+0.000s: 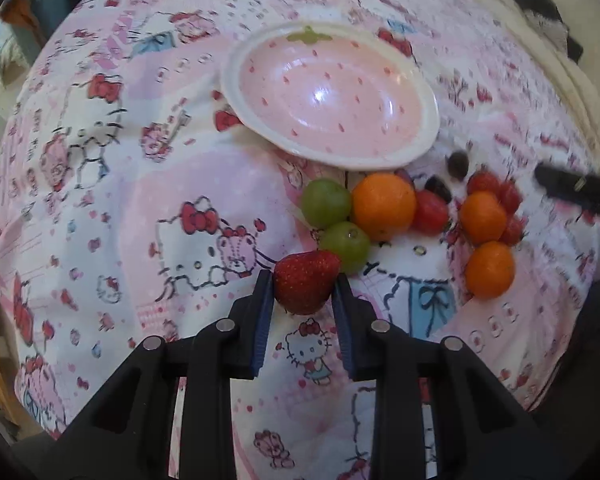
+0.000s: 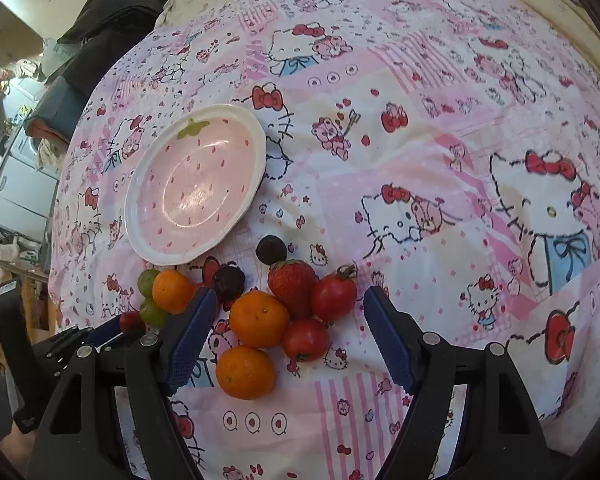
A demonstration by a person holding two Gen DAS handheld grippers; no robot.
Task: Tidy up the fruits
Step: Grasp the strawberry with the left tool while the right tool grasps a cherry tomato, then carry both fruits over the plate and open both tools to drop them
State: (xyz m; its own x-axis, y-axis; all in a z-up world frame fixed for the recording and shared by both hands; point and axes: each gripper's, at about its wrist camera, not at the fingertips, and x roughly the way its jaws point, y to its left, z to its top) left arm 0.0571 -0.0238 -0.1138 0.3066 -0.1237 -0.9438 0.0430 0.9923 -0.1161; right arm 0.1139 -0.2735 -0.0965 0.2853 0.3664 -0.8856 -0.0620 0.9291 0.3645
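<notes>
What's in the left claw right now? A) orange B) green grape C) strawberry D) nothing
C: the left claw is shut on a strawberry, pinched between its blue pads above the cloth; the plate has no fruit in it.

Red strawberry [image 1: 306, 282] pinched above cloth; oranges [image 2: 259, 319], grapes [image 1: 326, 203] beside pink bowl [image 1: 428, 96]
</notes>
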